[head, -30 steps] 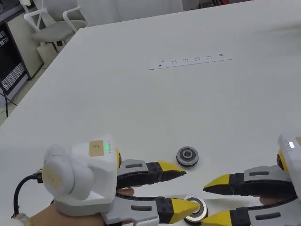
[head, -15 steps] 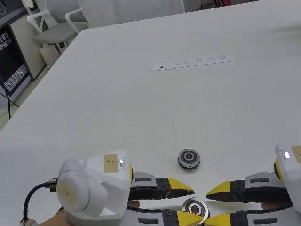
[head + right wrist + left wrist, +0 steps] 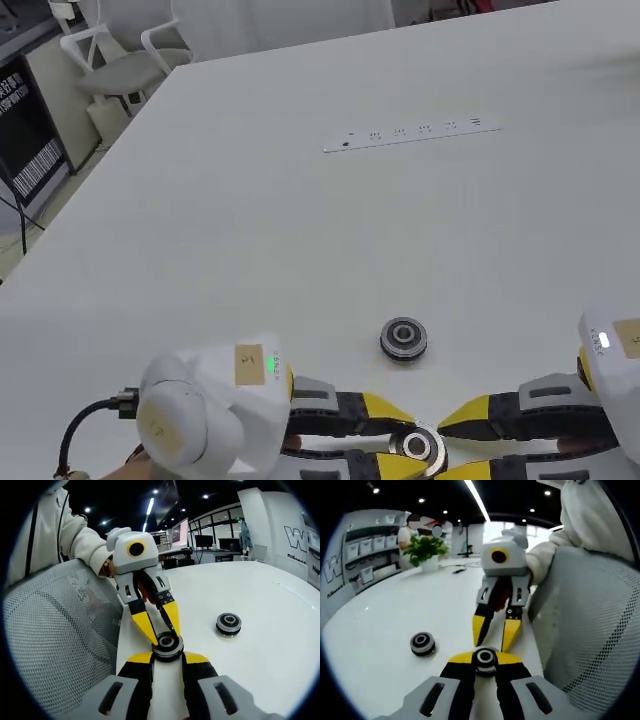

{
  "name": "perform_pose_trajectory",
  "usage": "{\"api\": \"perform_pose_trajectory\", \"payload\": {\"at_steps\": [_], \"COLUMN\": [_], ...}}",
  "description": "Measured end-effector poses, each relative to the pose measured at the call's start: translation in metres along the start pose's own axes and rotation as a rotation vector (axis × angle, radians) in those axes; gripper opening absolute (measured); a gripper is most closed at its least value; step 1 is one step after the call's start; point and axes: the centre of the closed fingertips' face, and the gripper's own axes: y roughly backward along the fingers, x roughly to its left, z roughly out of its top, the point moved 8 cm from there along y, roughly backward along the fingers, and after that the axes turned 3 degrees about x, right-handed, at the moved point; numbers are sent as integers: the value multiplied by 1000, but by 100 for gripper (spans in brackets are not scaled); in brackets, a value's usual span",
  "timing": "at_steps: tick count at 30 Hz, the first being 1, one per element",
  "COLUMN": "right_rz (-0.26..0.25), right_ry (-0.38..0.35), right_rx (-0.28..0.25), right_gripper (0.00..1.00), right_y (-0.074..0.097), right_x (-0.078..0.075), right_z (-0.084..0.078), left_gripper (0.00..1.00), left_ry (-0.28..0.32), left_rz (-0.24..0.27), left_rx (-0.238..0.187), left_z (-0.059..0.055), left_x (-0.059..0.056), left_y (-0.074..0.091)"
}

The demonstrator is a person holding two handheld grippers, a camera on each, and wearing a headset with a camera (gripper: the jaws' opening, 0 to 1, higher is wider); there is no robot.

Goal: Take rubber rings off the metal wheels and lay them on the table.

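Observation:
A metal wheel with a black rubber ring (image 3: 417, 445) lies flat near the table's front edge. My left gripper (image 3: 398, 438) comes in from the left, its yellow-tipped jaws shut on the wheel (image 3: 485, 659). From the right, my right gripper (image 3: 448, 445) meets it with its jaws pressed on the same wheel (image 3: 168, 647). In the left gripper view the right gripper (image 3: 494, 637) faces me across the wheel. In the right gripper view the left gripper (image 3: 166, 634) does the same. A second ringed wheel (image 3: 403, 338) (image 3: 423, 643) (image 3: 228, 624) lies free a little farther back.
A flush strip of sockets (image 3: 410, 133) sits in the white tabletop (image 3: 300, 230) farther back. Office chairs (image 3: 120, 60) stand past the far left corner. A mesh chair back (image 3: 590, 630) is close behind the front edge.
Both grippers have narrowed their jaws from wide open onto the near wheel, the left first, then the right. The far wheel has stayed put.

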Motion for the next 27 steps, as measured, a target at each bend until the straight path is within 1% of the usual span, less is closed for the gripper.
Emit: {"api": "perform_pose_trajectory", "payload": {"at_steps": [5, 8, 10, 13, 17, 19, 21, 27], "right_rz": [-3, -6, -23, -22, -29, -41, -33, -37], "right_ry": [2, 6, 15, 12, 28, 39, 27, 44], "right_rx": [4, 7, 27, 24, 28, 42, 39, 49], "right_gripper": [18, 18, 15, 15, 14, 11, 10, 7], "right_y": [0, 0, 0, 1, 2, 2, 2, 3], "right_x": [0, 0, -1, -2, -1, -2, -2, -1], "right_z": [0, 0, -3, -3, -4, -5, -5, -5], "left_gripper": [15, 15, 14, 14, 14, 14, 14, 14], "left_ry": [1, -6, -13, -15, -10, -9, -8, -5], "left_rz": [-7, -3, 4, 8, 11, 12, 12, 14], "left_rx": [-8, -24, -29, -29, -34, -35, -36, -40], "left_z": [-1, -2, -2, -1, -1, -1, -1, -2], "left_x": [1, 3, 3, 4, 5, 5, 5, 5], "left_y": [1, 0, 0, -1, -2, -2, -3, -3]}}
